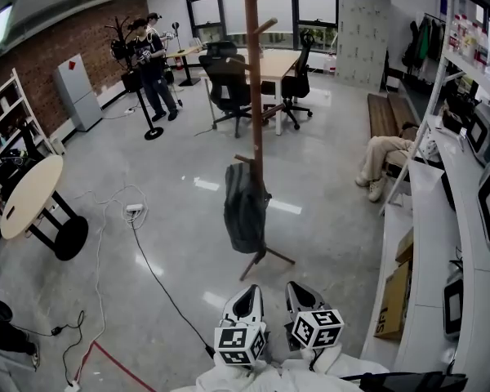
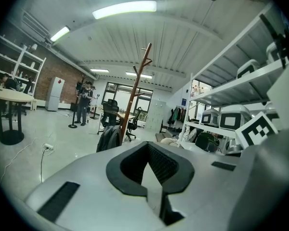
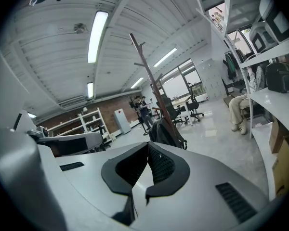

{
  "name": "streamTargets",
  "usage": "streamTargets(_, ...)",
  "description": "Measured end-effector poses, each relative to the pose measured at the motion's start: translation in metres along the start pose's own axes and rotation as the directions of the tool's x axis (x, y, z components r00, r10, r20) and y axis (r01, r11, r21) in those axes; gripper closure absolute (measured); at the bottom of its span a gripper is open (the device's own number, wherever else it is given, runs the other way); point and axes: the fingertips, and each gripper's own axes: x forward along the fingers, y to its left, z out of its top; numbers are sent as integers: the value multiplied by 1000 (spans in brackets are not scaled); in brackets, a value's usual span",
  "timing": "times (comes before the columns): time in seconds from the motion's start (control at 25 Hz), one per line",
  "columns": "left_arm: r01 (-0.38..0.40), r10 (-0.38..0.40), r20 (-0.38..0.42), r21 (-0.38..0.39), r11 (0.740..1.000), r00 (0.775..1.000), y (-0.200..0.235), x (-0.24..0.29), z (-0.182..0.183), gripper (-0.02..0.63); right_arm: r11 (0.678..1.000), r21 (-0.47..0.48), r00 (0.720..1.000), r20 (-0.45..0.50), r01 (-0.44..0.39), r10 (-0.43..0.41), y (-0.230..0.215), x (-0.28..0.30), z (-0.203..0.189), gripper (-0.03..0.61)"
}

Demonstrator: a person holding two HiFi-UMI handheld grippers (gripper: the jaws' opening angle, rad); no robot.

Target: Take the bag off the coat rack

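A dark grey bag hangs low on a tall wooden coat rack in the middle of the floor. Both grippers sit at the bottom edge of the head view, a short way in front of the rack's feet and apart from the bag. My left gripper has its jaws shut with nothing between them. My right gripper is beside it, also shut and empty. In the left gripper view the bag and rack stand beyond the shut jaws. The right gripper view shows the bag on the rack past its jaws.
A white counter with monitors runs along the right, a cardboard box under it. A person sits on a bench. Another person stands at the back left. Round table, power strip with cables, office chairs.
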Motion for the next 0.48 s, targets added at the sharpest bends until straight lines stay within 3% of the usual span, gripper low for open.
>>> streamTargets(0.48, 38, -38, 22, 18, 999, 999, 22, 53, 21, 612, 998, -50, 999, 31, 25, -23, -10, 51, 26, 566)
